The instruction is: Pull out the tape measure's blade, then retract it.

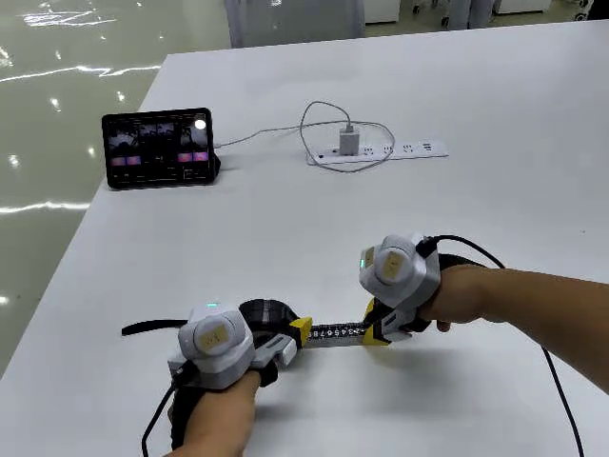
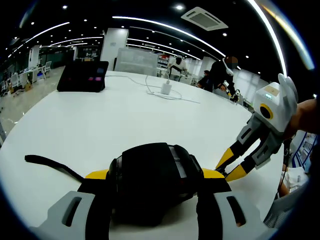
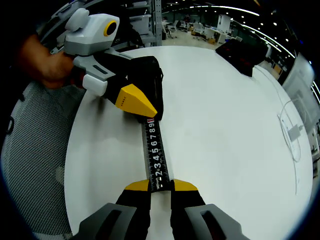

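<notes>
Our right gripper [image 3: 160, 186] pinches the tip of the blade [image 3: 154, 155] between its yellow jaws. The left gripper [image 2: 155, 175] is clamped around the black tape measure [image 3: 147, 80] — a short stretch of blade spans the gap, lying on the white table [image 1: 285, 219]. Farther back sit a tablet [image 1: 158, 148] and a power strip [image 1: 400, 149] with a charger [image 1: 349, 143] plugged in — glossy floor [image 1: 57, 143] beyond.

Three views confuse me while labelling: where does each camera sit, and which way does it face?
Head view: from the headset, down at left gripper and right gripper; forearms show.
Left gripper view: along the left gripper, jaws around the case; right gripper beyond.
Right gripper view: along the right gripper, jaws on the blade, toward the case.
Shared: the case.
</notes>
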{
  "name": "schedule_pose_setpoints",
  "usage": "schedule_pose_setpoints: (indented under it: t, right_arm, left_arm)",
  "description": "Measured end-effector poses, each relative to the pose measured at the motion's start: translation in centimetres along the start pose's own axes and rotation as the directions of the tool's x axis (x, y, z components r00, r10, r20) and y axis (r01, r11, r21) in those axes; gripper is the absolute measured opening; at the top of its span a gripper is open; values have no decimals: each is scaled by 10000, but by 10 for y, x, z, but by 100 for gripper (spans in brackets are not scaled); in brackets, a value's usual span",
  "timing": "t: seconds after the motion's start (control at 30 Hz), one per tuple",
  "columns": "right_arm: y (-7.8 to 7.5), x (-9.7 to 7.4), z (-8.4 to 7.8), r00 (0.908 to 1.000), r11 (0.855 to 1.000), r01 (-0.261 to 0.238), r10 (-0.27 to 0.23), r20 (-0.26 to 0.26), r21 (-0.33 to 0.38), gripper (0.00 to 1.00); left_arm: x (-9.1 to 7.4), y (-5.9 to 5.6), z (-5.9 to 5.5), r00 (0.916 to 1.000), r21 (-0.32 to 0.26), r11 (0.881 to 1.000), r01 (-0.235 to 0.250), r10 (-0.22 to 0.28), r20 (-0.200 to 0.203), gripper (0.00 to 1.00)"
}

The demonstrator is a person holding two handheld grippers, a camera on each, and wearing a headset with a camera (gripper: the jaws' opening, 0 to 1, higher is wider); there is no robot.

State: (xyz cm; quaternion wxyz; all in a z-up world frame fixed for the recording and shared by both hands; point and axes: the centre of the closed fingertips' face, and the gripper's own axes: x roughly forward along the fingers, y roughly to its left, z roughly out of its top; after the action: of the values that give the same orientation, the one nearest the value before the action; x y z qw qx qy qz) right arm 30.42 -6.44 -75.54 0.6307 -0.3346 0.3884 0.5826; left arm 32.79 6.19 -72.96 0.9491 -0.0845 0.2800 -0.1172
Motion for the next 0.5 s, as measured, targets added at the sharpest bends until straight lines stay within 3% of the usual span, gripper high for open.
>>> schedule_pose_setpoints:
  t: [0.5]
  right_arm:
    - [1,4,7,10000,10000,-48,48,71,9,11]
  left_arm:
    - [0,0,0,10000,-39,10000,73,-73,-22,65]
